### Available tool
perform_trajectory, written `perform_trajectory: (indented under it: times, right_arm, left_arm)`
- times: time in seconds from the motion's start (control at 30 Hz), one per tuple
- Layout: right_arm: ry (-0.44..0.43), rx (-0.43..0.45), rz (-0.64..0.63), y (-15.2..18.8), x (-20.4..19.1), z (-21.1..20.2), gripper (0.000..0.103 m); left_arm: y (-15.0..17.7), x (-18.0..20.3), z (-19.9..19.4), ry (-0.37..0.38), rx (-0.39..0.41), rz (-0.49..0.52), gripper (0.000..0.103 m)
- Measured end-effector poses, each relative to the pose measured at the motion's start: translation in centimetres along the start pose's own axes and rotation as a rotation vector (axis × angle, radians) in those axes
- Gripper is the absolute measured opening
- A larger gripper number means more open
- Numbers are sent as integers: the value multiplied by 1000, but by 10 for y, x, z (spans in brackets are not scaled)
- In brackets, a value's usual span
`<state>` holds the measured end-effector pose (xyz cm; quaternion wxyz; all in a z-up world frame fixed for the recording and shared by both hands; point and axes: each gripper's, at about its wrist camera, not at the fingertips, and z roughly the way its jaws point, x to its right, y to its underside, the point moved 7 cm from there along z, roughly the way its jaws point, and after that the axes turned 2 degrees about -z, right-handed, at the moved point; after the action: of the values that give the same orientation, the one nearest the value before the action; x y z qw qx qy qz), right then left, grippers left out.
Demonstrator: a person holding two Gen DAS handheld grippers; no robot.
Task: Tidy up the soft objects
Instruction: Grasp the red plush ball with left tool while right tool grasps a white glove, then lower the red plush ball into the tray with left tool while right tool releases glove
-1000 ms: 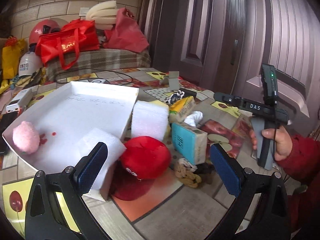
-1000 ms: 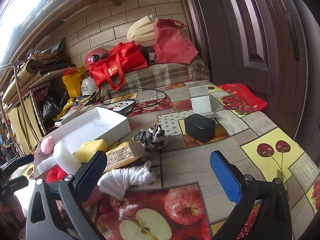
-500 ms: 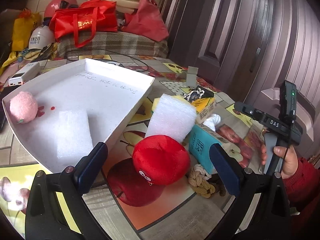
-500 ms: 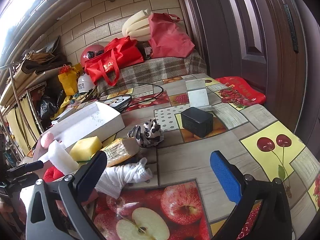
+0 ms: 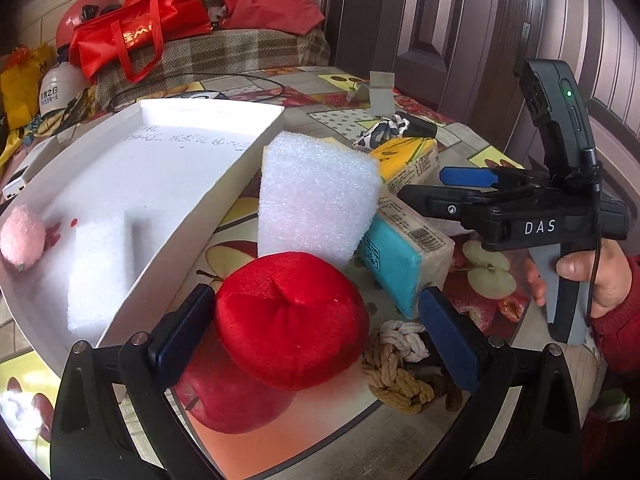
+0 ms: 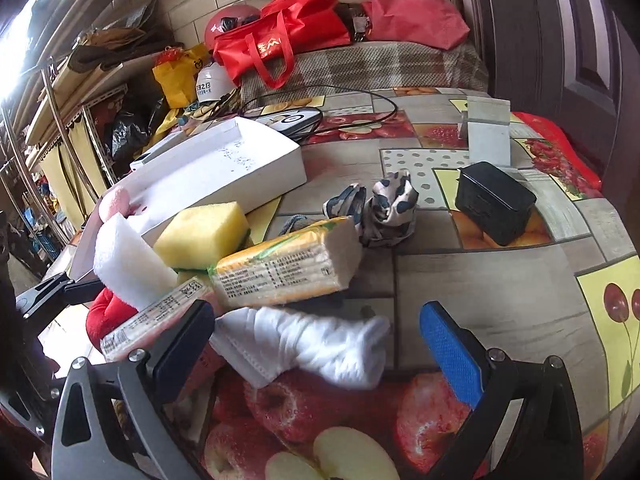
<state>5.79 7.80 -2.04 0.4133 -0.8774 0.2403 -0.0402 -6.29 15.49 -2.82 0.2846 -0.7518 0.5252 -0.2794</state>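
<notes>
My left gripper (image 5: 316, 332) is open, its jaws on either side of a red plush ball (image 5: 292, 316) on the table. Behind the ball stands a white foam block (image 5: 316, 196). A white tray (image 5: 208, 200) at the left holds a pink plush ball (image 5: 20, 236) and a white foam slab (image 5: 96, 268). My right gripper (image 6: 316, 344) is open around a white rolled cloth (image 6: 308, 344). It also shows in the left wrist view (image 5: 472, 178). A yellow sponge (image 6: 204, 232) and a black-and-white cloth (image 6: 380, 208) lie nearby.
Two tissue packs, one yellow (image 6: 288, 268) and one teal (image 5: 404, 256), lie beside the foam. A knotted rope toy (image 5: 396, 364) lies by the left gripper's right finger. A black box (image 6: 494, 202), a grey stand (image 6: 488, 128) and a cable (image 6: 352, 96) lie farther back. Red bags (image 6: 280, 40) sit behind.
My left gripper has moved forward and down until its jaws stand on both sides of the red plush ball. My right gripper has moved in over the white cloth.
</notes>
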Motion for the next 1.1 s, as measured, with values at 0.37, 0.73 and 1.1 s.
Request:
perform_trajectory:
  times: [0.37, 0.73, 1.1]
  right_arm:
    - [-114, -106, -12, 13, -10, 13, 68]
    - [-147, -93, 79, 32, 5, -23, 73]
    - [-156, -153, -65, 44, -38, -19, 42]
  left_arm:
    - [2, 6, 9, -10, -47, 28, 67]
    - [-7, 33, 19, 54, -38, 16, 67]
    - [-11, 30, -17, 2, 126, 25, 67]
